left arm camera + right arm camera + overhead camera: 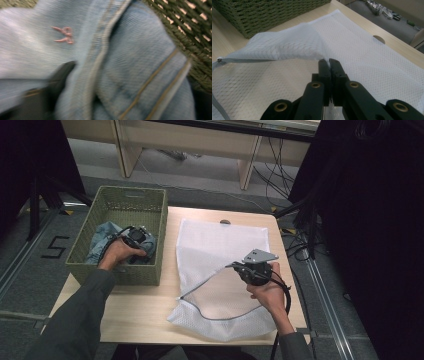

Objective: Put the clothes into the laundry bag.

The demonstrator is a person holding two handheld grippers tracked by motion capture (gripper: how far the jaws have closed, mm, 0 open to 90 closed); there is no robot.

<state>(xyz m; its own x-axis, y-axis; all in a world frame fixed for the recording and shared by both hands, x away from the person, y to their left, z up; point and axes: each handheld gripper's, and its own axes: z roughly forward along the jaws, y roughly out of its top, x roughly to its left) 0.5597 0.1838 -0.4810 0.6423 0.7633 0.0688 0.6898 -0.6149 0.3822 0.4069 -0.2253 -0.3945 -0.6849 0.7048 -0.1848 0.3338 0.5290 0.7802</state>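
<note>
The right gripper [329, 62] is clamped on the lifted upper edge of the mesh bag [220, 250] on the table [140, 310], while the left gripper [134, 236] is down among the jeans [140, 62] in the basket [125, 200], jaw state unclear

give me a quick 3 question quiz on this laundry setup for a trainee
1. True or false: the right hand-held gripper is clamped on the upper layer of the white mesh bag, lifting its zipped mouth open.
2. Where does the denim garment lie? A) on the table B) in the green woven basket C) inside the bag
3. Fill in: the left hand-held gripper reaches into the ______.

Key: 1 true; 2 B; 3 basket
</note>
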